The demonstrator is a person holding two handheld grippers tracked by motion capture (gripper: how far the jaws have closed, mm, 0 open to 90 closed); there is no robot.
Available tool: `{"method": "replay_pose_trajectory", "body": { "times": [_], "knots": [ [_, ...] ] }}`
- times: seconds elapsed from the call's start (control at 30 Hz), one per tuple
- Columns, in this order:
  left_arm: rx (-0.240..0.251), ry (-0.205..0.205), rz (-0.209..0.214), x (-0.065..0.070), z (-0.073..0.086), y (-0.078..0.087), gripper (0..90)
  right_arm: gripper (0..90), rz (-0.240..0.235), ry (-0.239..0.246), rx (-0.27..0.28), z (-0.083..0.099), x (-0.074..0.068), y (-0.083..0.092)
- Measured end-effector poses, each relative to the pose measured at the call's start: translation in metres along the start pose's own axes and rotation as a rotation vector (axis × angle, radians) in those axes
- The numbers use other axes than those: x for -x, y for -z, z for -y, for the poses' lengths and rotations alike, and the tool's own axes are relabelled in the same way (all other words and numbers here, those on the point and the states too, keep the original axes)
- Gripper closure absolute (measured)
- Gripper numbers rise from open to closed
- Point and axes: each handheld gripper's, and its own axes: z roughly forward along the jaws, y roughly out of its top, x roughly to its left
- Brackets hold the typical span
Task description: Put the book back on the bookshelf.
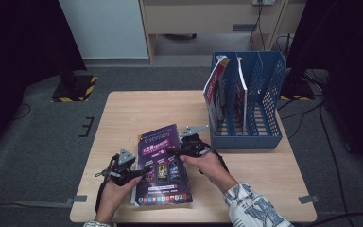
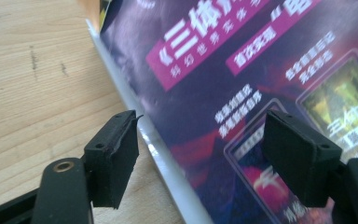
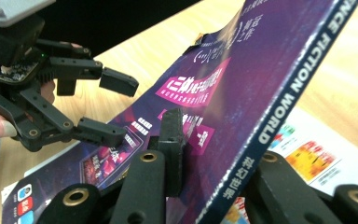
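Right claw (image 3: 205, 163), matte black rubber pads, clamped on the spine edge of the glossy purple magazine (image 3: 242, 93), lifting that edge off the pale wood-grain bench (image 1: 123, 113). Left claw (image 2: 205, 158), jaws apart, straddles the magazine's opposite edge without pressing. Beyond the right claw, a blue perforated plastic file rack (image 1: 264, 94) holds upright magazines.

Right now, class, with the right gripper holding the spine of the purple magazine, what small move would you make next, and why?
Probably lift the spine edge a little higher. The right gripper is clamped on the purple magazine at its spine, tilting it off the printed sheet underneath, while the left gripper stands open across the opposite edge. More lift would free it for the blue file rack.
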Motion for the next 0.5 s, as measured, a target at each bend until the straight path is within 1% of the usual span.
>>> {"method": "replay_pose_trajectory", "body": {
  "times": [0.03, 0.07, 0.1, 0.3, 0.5],
  "knots": [
    [0.003, 0.008, 0.001, 0.0, 0.0, 0.0, 25.2, 75.0, 0.004, -0.002, 0.006, -0.001, 0.0, 0.001],
    [0.003, 0.008, 0.001, 0.0, 0.0, 0.0, 24.8, 75.2, 0.008, 0.0, 0.011, -0.003, 0.0, 0.002],
    [0.011, 0.017, 0.011, -0.001, 0.0, 0.001, 24.8, 75.4, 0.013, 0.01, 0.016, -0.005, 0.0, 0.004],
    [-0.003, 0.014, 0.037, 0.0, 0.0, -0.001, 24.9, 76.5, 0.031, 0.036, 0.041, -0.013, -0.001, 0.007],
    [-0.014, 0.017, 0.062, 0.001, 0.0, -0.002, 25.7, 77.6, 0.059, 0.068, 0.086, -0.019, -0.002, 0.012]
  ]
}}
